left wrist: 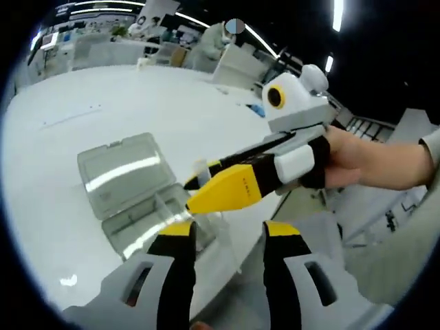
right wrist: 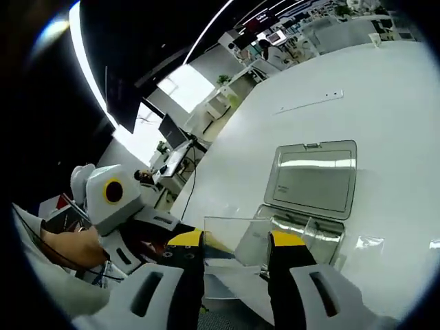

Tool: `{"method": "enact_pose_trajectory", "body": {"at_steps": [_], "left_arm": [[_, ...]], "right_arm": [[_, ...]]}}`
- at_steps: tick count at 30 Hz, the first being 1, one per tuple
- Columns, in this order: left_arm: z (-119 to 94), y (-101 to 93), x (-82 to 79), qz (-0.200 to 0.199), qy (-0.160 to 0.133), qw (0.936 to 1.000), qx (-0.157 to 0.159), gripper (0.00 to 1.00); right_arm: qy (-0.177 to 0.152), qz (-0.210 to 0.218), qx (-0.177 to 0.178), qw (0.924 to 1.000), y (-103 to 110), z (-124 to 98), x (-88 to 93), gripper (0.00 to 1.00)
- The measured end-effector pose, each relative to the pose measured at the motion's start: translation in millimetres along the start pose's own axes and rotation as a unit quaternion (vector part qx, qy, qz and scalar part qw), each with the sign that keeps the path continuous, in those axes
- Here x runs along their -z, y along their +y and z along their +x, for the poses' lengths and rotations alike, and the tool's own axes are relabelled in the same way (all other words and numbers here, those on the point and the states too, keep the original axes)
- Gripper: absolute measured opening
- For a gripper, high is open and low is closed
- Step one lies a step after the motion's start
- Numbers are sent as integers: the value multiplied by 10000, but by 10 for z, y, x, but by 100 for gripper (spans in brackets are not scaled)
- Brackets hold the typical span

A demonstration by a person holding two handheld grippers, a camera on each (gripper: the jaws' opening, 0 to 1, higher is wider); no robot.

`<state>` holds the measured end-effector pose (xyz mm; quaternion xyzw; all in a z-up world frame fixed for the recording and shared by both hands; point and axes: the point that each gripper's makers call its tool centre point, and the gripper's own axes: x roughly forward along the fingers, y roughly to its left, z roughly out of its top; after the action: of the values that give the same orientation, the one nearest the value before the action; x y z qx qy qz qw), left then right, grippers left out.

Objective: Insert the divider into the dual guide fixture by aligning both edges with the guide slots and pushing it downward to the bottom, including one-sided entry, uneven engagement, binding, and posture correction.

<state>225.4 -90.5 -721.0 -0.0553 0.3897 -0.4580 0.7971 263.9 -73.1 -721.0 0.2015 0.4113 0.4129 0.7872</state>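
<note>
A clear plastic box lies on the white table with its lid (left wrist: 124, 172) folded open behind the slotted base (left wrist: 148, 220). My right gripper (right wrist: 235, 240) holds a clear divider sheet (right wrist: 230, 271) between its yellow-tipped jaws, just short of the base (right wrist: 302, 230) and in front of the lid (right wrist: 316, 179). In the left gripper view the right gripper (left wrist: 194, 185) reaches in from the right, a hand around it, its tips over the base's near edge. My left gripper (left wrist: 230, 230) stands open below it with nothing gripped. Its grey body (right wrist: 113, 199) shows at the left.
The white table (left wrist: 82, 103) stretches wide around the box, and its near edge runs just under both grippers. A person's sleeve (left wrist: 405, 227) fills the right side. Desks, monitors and chairs (right wrist: 172, 137) stand beyond the table.
</note>
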Motion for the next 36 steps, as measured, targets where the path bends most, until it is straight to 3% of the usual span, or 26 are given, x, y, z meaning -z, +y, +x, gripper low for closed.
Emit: {"method": "enact_pose_trajectory", "body": {"at_steps": [23, 36], "left_arm": [[120, 178, 99, -651, 52, 9949, -764, 13], [163, 271, 145, -898, 71, 9906, -1032, 8]], "right_arm": [[261, 318, 969, 9944, -192, 63, 120, 31], [272, 523, 1407, 9883, -306, 81, 163, 31]]}}
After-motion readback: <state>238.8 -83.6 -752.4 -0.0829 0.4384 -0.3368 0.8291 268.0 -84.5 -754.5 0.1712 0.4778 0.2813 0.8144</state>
